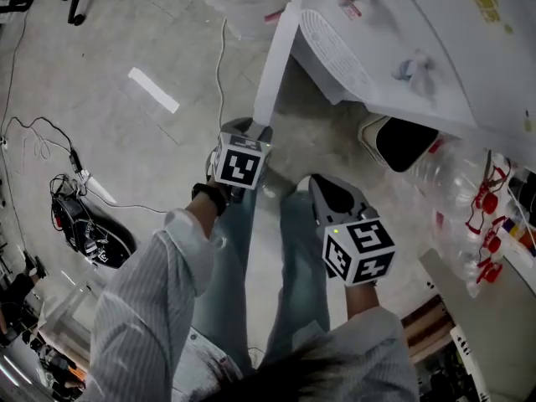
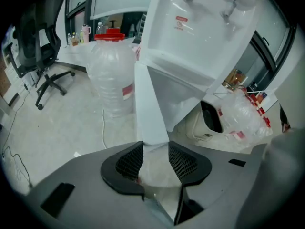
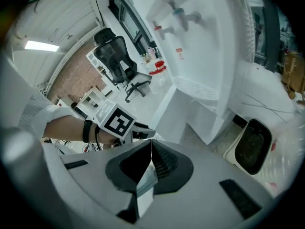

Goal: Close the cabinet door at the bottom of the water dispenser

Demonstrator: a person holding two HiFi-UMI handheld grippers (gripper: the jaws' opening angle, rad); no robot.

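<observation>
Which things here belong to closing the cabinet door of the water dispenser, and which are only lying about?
For the job: white water dispenser; its open white cabinet door; left gripper, clamped on the door's edge.
Lying about: large clear water bottle with red cap; black office chair; white floor cable.

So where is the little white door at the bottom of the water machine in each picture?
Head view: the cabinet door is a white slanted strip at top centre.
Left gripper view: upright in the middle, its edge inside the left gripper.
Right gripper view: centre, just above the right gripper.
Shared landmark: the dispenser's taps.
</observation>
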